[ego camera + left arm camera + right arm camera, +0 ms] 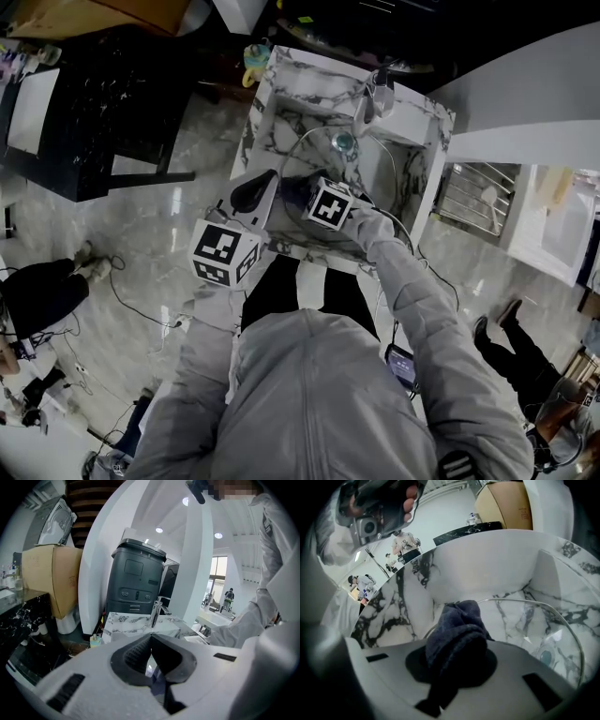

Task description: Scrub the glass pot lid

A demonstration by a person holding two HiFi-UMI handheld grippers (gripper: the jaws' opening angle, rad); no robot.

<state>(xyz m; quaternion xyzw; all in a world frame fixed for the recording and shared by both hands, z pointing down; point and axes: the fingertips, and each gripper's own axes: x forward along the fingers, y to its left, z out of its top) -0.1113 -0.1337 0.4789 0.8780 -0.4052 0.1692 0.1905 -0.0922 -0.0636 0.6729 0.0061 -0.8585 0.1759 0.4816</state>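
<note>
Sleeves (412, 309): grey, filling the bottom of the head view and running up to both grippers.
Left gripper (255, 190): left of centre in the head view, at the sink's left rim, with its marker cube below it. In its own view (151, 638) it sits at lower centre, the jaws clenched so the dark tips meet, with nothing visible pinched between them.
Right gripper (298, 190): at frame centre in the head view, just right of the left gripper and reaching down into the sink. In its own view (457, 660) it sits at lower centre, the jaws grasping the cloth.
Cloth (457, 625): dark blue, bunched, sticking out past the jaw tips and hiding them. It lies over the near-left edge of the lid.
Lid (525, 630): clear glass, inside the sink, its thin rim arcing from frame centre to the right edge and its knob at lower right. In the head view (344, 142) the knob shows above centre.
Sink (281, 94): white marble with dark veins, in the upper middle of the head view. Its walls (487, 569) fill the right gripper view.
Faucet (373, 98): at the sink's far rim, seen upright (155, 613) at the centre of the left gripper view.
Bin (136, 581): dark, behind the faucet.
Box (51, 578): brown cardboard, at the left of that frame.
</note>
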